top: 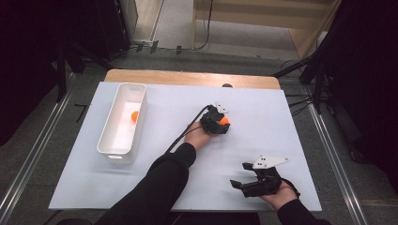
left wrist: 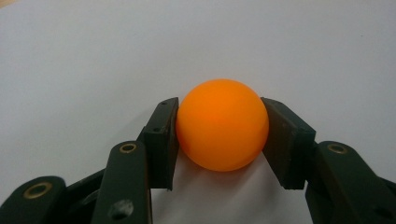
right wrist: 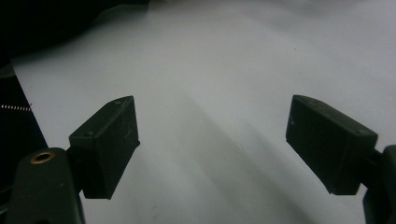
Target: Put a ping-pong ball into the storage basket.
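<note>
White table sheet under ball-gripping left claw; grey floor

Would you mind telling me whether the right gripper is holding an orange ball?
No, the right gripper stands open over bare white table, with nothing between its jaws.

A white sheet covers the wooden table. On its left part stands a long white bin, and inside it lies another orange ball
</note>
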`<state>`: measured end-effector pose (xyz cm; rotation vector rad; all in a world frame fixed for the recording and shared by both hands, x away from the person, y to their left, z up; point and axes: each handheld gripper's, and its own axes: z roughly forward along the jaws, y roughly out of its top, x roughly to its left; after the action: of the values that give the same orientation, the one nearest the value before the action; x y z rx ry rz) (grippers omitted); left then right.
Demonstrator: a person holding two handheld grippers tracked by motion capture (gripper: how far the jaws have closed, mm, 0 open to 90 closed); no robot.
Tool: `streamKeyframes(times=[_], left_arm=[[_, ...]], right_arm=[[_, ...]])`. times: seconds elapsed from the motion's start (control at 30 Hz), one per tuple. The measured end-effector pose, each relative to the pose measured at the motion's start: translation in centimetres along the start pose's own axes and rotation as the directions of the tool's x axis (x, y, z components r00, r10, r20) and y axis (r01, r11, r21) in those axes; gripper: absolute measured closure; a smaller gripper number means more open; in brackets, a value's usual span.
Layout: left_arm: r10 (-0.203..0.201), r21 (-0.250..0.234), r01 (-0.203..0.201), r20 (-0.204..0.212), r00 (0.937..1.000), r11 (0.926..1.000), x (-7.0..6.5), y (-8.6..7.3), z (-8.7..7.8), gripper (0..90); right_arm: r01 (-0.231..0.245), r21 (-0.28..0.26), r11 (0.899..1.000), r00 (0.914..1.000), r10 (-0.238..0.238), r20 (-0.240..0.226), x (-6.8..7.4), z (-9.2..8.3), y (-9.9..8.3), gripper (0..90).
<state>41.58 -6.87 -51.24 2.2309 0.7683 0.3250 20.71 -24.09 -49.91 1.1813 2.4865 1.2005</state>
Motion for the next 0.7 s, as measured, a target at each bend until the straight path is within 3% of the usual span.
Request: streamKeyframes(times=[0.2, 0.3, 0.43, 0.57, 0.7], left_arm=[[-0.008, -0.021, 0.009, 0.031, 0.9995, 0.9997, -0.1, 0.5, -1.0, 50.3], [0.001, -0.010, 0.000, 0.042, 0.9991, 0.9999, 0.0, 0.7, -1.7, 50.3], [-0.025, -0.015, 0.026, 0.076, 0.9968, 0.9995, 0.0, 1.1, -2.5, 50.3], [-0.009, -0.001, 0.009, 0.080, 0.9968, 1.0000, 0.1, 1.2, -3.1, 50.3], [-0.016, 0.008, 0.016, 0.102, 0.9947, 0.9998, 0.1, 1.3, -3.6, 50.3]], right_arm=[[-0.006, 0.001, 1.000, 1.0000, 0.006, 0.002, 0.0, -0.1, 0.0, 15.6], [-0.003, 0.000, 1.000, 1.0000, 0.003, 0.002, 0.0, -0.1, 0.0, 15.6], [0.000, 0.002, 1.000, 1.0000, 0.000, 0.002, 0.0, 0.0, 0.0, 15.6], [-0.003, 0.003, 1.000, 1.0000, 0.003, 0.004, 0.0, 0.0, 0.0, 15.6], [0.000, 0.007, 1.000, 1.0000, 0.000, 0.005, 0.0, 0.0, 0.0, 15.6]])
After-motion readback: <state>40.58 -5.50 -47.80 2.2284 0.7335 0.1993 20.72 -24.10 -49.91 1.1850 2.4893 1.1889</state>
